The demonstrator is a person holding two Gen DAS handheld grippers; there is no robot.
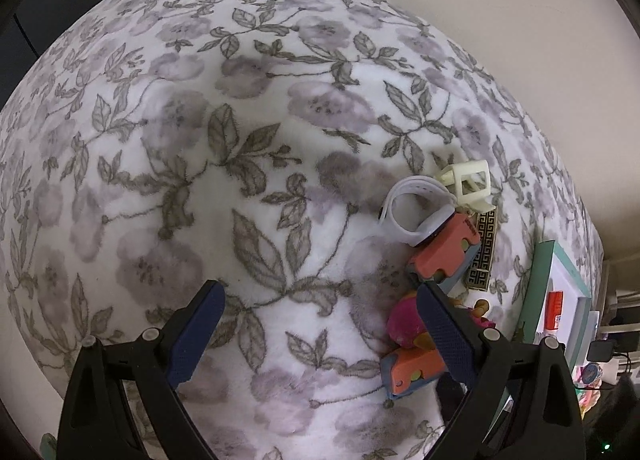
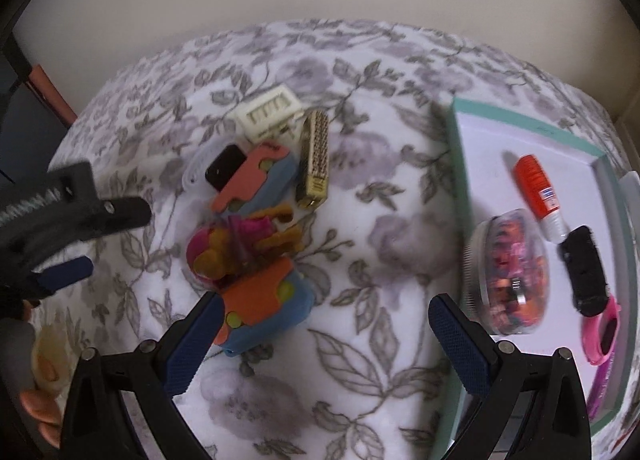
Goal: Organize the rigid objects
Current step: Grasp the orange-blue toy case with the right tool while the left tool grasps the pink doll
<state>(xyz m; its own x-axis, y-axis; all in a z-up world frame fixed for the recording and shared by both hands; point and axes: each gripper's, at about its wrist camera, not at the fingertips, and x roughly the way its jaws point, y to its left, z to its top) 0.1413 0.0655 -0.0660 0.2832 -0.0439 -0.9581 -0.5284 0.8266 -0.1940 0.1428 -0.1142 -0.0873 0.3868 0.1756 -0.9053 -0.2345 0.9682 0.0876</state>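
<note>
- Your right gripper (image 2: 320, 344) hangs with its jaws spread wide and nothing between them, low over the floral blanket (image 2: 380, 360). Its left pad sits just beside the nearer orange-and-blue toy (image 2: 260, 308), which reads as lining up for a pick, not a grasp.
- Your left gripper (image 1: 320, 328) is released too, with only blanket between the pads. Its right finger (image 1: 444, 336) covers part of the pink-and-yellow toy (image 1: 404, 326), so it seems parked beside the pile, not committed to anything.
- The loose items are bunched in one small heap: the second orange-and-blue toy (image 2: 252, 180), a white-strapped watch (image 1: 408, 212) with its dark face up, a cream plastic frame (image 2: 268, 110) and a gold patterned case (image 2: 314, 160), all touching or nearly so.
- Well to the right lies the teal-rimmed tray (image 2: 456, 180), which looks like the destination. It already holds an orange-and-white bottle (image 2: 538, 190), a clear jar of colourful bits (image 2: 508, 276) on its side, a black brush-like item (image 2: 584, 272) and a pink watch (image 2: 600, 336).
- Only the right view shows what the tray holds; the left view catches just its edge and a sliver of the bottle.
- The left view shows the watch strap's loop; the right view shows its face.
</note>
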